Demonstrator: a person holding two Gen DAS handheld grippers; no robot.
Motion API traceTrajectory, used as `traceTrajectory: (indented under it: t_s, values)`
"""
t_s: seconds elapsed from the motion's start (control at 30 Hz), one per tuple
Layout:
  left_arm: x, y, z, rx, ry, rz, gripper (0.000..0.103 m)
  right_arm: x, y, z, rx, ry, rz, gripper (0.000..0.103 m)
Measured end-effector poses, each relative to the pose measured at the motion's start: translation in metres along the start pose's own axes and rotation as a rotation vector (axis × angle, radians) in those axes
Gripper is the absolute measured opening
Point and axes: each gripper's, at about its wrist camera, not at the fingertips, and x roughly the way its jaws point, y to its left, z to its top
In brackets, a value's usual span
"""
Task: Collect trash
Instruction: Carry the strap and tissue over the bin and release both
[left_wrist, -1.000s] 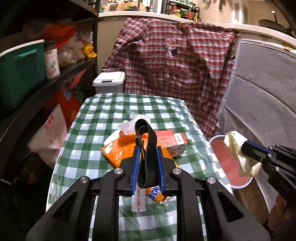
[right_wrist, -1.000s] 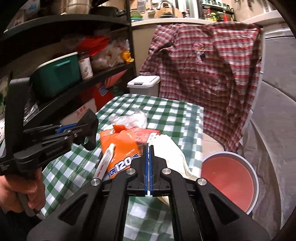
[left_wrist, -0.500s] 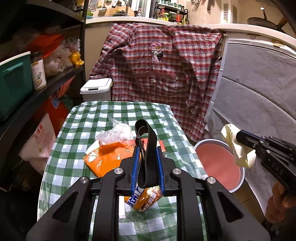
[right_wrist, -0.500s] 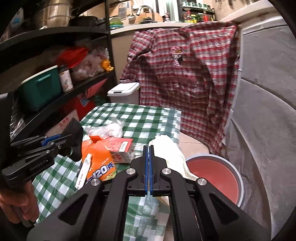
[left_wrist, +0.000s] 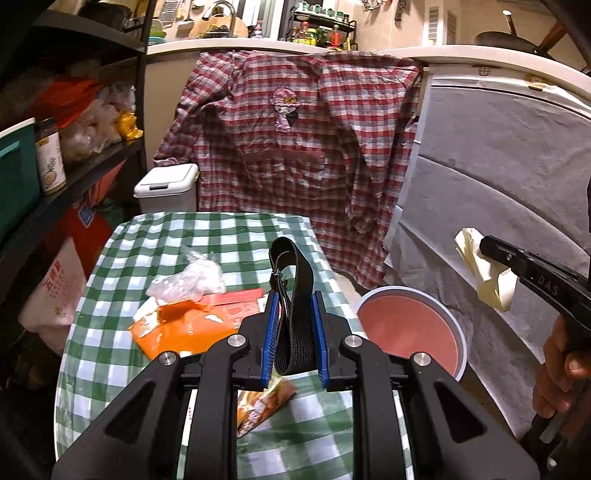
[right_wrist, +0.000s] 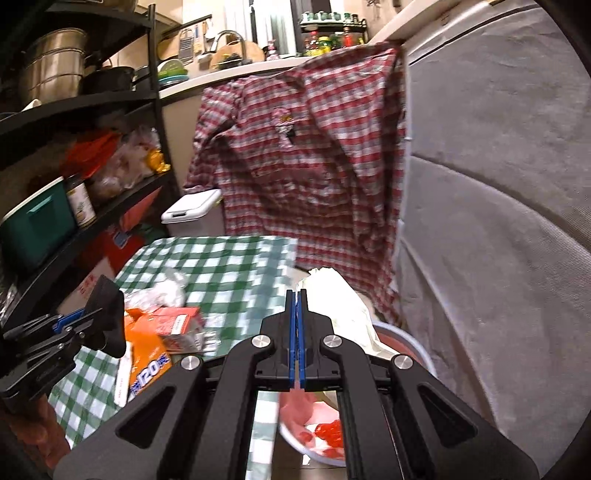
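The right claw (right_wrist: 297, 295) is pinched fully closed on a cream tissue (right_wrist: 340, 306), which hangs over the bin (left_wrist: 458, 332) at about 1 o'clock in the right view; from the left view the same wad (left_wrist: 484, 273) sits at 3 o'clock, above and just past the bin's rim. The left claw (left_wrist: 293, 321) stands partly open, its blue pads apart with only a black strap (left_wrist: 291, 291) looped between them. That looks like part of the rig, not trash, so this claw carries nothing.

One piece, I judge, is a release away from collected. The bin already holds some red scraps (right_wrist: 328, 432), seen low in the right view.

Left on the checked table (left_wrist: 229, 229): a snack wrapper (left_wrist: 262, 406) right under the left claw at 6 o'clock, an orange pack (left_wrist: 177, 328) at 9 o'clock, a red carton (left_wrist: 236, 302) touching it, and farther off a clear crumpled bag (left_wrist: 192, 277) at 10 o'clock. A white stick-like item (right_wrist: 123, 376) lies beside the orange pack in the right view. So most of the job remains, roughly five pieces.
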Motion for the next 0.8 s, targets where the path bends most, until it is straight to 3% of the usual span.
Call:
traceTrajectory:
  t_s: [0.27, 0.8]
  values:
    - [0.012, -0.034, 0.003, 0.045, -0.007, -0.043, 0.018, -0.001, -0.017, 0.005, -0.022, -0.010, -0.066, 0.001]
    - [0.044, -0.089, -0.002, 0.121, 0.014, -0.161, 0.018, 0.015, -0.043, 0.007, 0.012, 0.025, -0.077, 0.001]
